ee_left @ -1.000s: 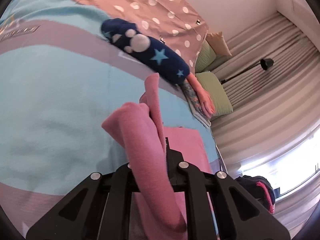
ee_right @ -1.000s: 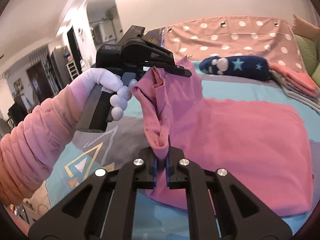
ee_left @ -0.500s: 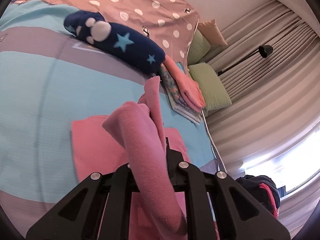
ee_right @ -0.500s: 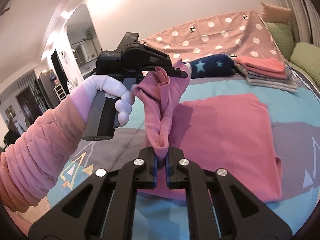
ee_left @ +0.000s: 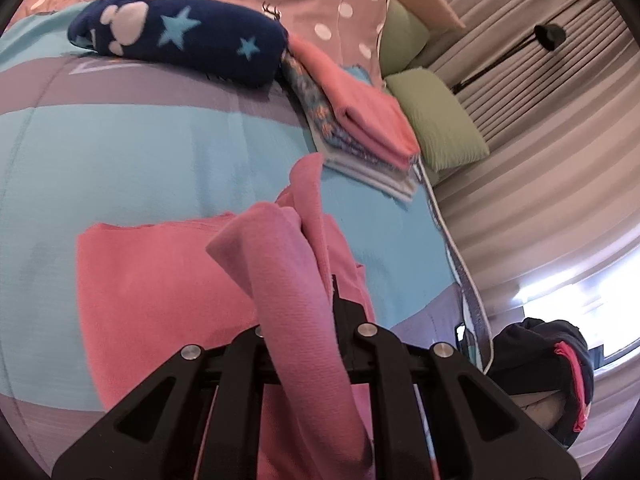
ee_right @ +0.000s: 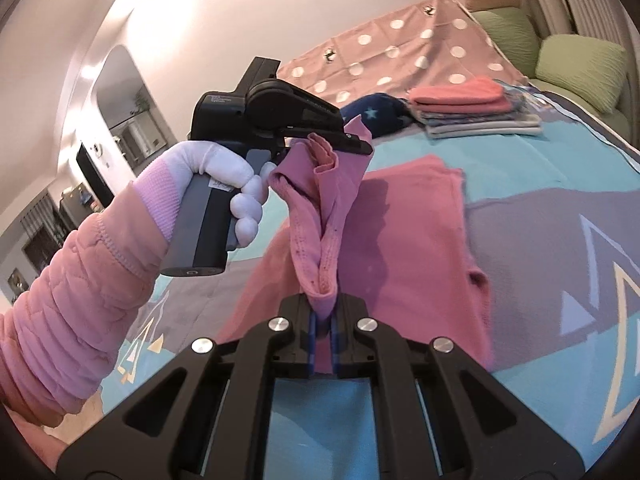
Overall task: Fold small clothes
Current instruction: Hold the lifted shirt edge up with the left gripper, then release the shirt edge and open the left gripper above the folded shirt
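Both grippers are clamped on one lifted edge of the pink garment (ee_right: 404,248): the right gripper (ee_right: 323,328) at bottom centre of its view, the left gripper (ee_right: 352,144) just above it. The rest trails toward the right of the frame across the bed (ee_right: 560,184), long axis pointing at the folded stack (ee_right: 472,112). The fold likely carries that way.

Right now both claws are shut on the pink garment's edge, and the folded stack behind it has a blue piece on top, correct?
Not quite. Both claws, left and right, are shut on the pink garment, but the folded stack is topped by a coral-pink piece, as the right wrist view shows.
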Tool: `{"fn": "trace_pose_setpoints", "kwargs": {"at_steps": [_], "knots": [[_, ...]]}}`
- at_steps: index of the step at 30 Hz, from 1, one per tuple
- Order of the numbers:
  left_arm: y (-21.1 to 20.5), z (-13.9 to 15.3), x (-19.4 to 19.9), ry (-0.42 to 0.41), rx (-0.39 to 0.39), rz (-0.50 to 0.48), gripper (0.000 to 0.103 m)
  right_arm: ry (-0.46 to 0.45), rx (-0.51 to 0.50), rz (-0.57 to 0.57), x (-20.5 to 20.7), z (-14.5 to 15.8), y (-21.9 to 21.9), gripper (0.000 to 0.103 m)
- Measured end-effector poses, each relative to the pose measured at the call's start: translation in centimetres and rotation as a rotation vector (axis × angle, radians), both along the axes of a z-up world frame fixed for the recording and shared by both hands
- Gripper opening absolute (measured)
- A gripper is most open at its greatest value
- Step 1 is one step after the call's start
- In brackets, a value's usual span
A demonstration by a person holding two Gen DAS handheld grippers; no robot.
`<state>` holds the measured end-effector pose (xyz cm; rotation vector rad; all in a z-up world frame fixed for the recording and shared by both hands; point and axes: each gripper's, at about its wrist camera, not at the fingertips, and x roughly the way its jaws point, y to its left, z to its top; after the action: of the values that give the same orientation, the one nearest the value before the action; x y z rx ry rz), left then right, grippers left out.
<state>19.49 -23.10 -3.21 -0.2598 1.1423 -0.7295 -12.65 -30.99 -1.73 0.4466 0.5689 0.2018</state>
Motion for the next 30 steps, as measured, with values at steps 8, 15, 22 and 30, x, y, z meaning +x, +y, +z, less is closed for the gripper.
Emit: {"fn": "trace_pose_setpoints", "kwargs": {"at_steps": [8,15,22,30], "knots": [[-5.9,-1.6,-0.6,-0.041,0.140,-0.076,0.009,0.057,0.052,-0.067,-0.9,-1.4,-2.9,0.004],[-8.2,-3.0,-0.8,-0.039,0.194,-0.098,0.013,0.107,0.065,-0.076,-1.1,-2.6,-3.7,0.005],[-7.9,0.3,-1.5,-0.126,0.088,-0.135,0.031,0.175,0.088,-0.117,-1.8,-4.4,-5.2,0.013],[-5.5,3.5,-3.0,-0.319,0.073,-0.140,0.044,0.191,0.071,-0.140,-2.4,-4.7,-5.7,0.014]]}}
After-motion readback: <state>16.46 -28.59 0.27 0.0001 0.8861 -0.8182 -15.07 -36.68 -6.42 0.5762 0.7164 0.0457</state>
